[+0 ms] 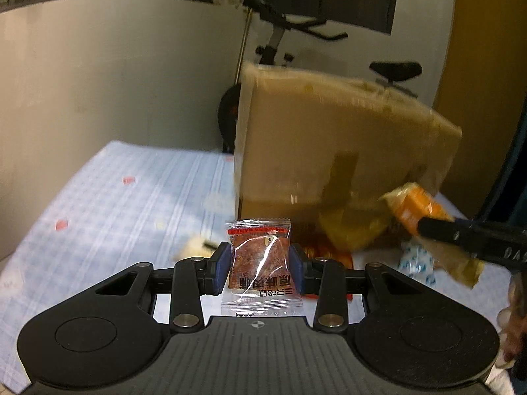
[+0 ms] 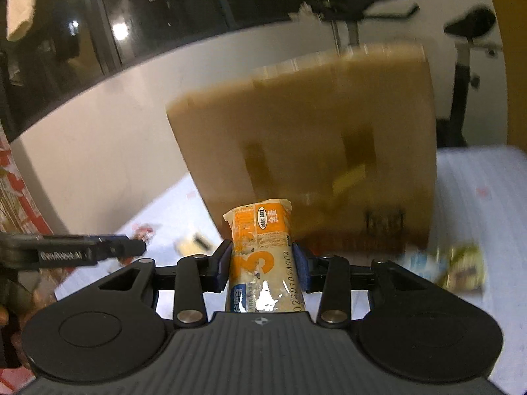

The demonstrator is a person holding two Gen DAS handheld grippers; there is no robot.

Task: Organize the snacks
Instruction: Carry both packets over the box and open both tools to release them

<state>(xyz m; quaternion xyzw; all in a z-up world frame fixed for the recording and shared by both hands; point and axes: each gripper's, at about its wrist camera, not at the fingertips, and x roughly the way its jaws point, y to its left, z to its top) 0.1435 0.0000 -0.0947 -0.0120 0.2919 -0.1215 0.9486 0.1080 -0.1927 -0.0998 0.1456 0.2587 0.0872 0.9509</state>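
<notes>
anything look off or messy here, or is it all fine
Nothing looks damaged or spilled. Loose snack packets lie scattered on the tablecloth beside the cardboard box, not yet sorted. Each gripper holds one packet squarely: left, right.

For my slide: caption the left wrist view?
Left gripper holds a meat snack before a cardboard box.

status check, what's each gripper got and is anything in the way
Left gripper clamps clear red jerky packet. Right gripper clamps orange-beige snack bar. Tall brown cardboard box dead ahead.
</notes>
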